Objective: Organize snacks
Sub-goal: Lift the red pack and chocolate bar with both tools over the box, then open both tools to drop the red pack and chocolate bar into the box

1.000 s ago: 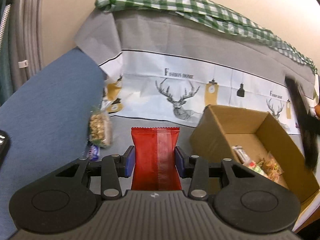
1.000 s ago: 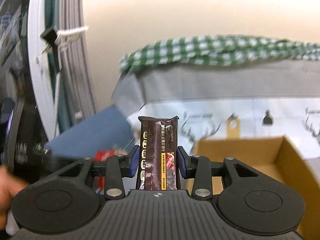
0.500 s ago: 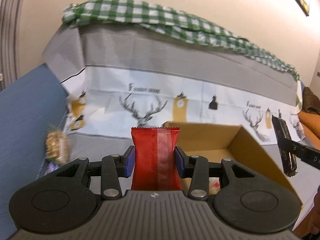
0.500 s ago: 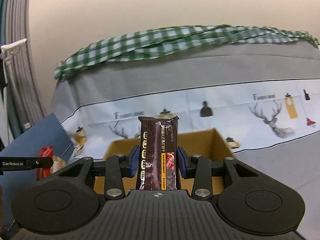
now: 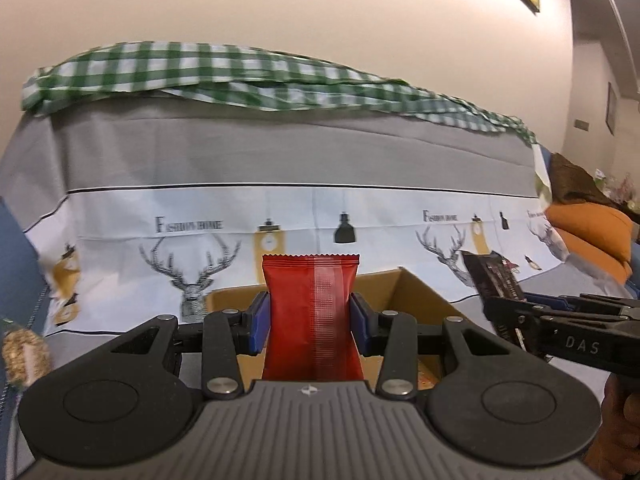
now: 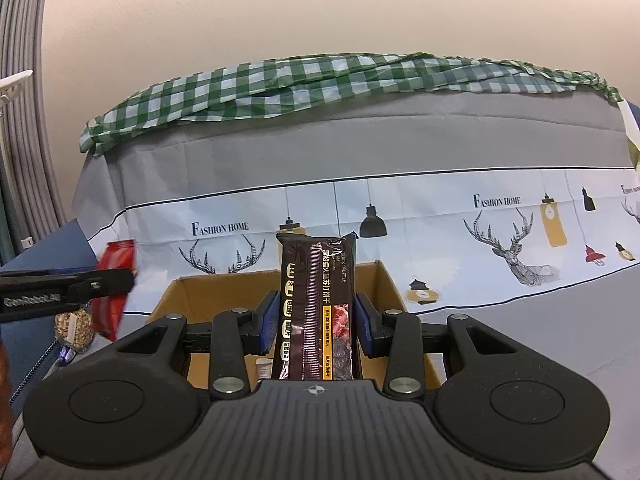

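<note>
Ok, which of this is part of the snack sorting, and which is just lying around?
Job:
- red packet, clamped in the left gripper
- dark cracker pack, clamped in the right gripper
- cardboard box, some snacks already inside
- nut bag, lying left of the box

Lying about:
- deer-print cloth
- green checked cloth
- orange cushion

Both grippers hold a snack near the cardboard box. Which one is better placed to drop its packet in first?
Probably the right. The right gripper holds the dark cracker packet centred before the cardboard box. The left gripper, holding the red packet, is similarly close.
</note>
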`<state>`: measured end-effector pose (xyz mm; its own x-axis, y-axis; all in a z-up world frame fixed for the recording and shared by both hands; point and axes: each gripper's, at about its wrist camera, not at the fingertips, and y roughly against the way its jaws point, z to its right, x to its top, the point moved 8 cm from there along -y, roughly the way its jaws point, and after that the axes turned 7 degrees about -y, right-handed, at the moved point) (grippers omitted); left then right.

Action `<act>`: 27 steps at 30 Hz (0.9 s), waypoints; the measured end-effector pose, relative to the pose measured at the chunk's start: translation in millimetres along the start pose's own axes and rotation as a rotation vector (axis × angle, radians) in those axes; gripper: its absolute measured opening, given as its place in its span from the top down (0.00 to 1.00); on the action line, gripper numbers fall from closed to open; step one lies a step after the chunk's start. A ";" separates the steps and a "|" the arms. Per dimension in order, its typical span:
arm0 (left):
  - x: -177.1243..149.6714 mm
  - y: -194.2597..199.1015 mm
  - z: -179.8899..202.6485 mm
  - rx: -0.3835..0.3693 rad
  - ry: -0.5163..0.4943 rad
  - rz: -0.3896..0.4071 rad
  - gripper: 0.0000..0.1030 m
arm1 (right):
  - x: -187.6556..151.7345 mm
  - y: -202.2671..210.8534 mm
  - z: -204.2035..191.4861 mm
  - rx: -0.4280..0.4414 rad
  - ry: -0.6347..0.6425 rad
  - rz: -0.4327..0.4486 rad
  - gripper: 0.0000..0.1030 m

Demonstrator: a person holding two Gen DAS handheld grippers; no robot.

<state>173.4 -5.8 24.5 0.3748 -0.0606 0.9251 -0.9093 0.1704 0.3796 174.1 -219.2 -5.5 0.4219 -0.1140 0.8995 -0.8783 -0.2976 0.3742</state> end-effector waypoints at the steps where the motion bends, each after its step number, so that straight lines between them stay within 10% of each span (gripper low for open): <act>1: 0.0 -3.0 2.6 -0.009 0.004 -0.002 0.56 | -0.4 -0.8 0.4 -0.003 -0.001 -0.003 0.61; 27: -4.0 -12.0 6.9 -0.040 0.049 -0.013 0.55 | -3.9 -9.3 -8.9 0.002 0.012 -0.026 0.61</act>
<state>181.6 -14.4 16.3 0.3956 -0.0150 0.9183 -0.8968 0.2094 0.3898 178.6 -207.5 -10.5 0.4420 -0.0951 0.8920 -0.8665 -0.3025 0.3971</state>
